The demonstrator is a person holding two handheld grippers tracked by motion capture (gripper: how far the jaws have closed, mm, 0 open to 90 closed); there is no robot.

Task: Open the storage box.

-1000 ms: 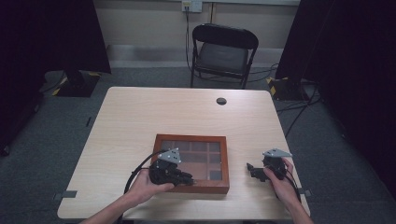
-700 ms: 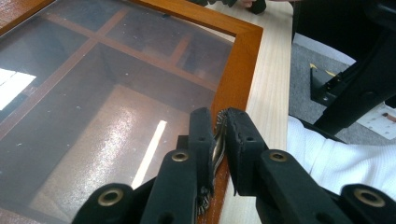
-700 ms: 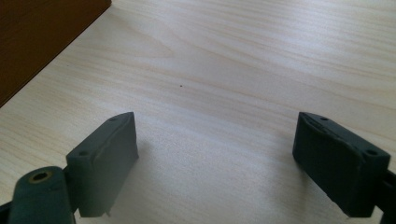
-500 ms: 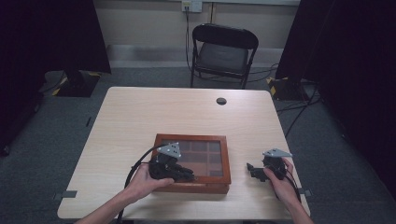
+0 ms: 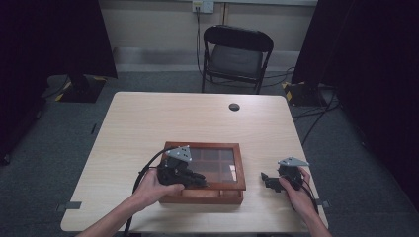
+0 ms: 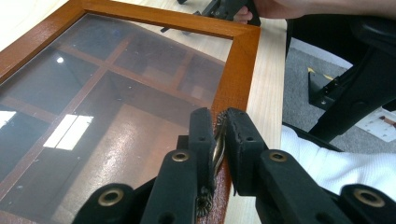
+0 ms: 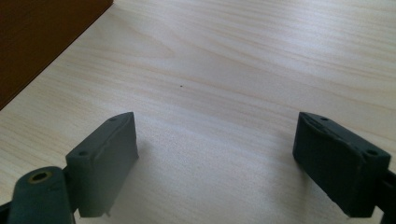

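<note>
1. Box (image 5: pixel 204 174) of red-brown wood sits near your edge of the table (image 5: pixel 148 118), its long axis running left to right, glass lid (image 6: pixel 107 93) tilted up at the near edge.
2. Your left gripper (image 6: pixel 218 140) is clenched on the small brass latch (image 6: pixel 217 144) at the lid's near rail.
3. Your right gripper (image 7: pixel 215 163) rests on the table just right of the box, jaws spread wide with bare wood between them.
4. A small black disc (image 5: pixel 234 106) lies far across the table, well apart.
5. A black folding chair (image 5: pixel 236 57) stands beyond the far edge on grey carpet.
</note>
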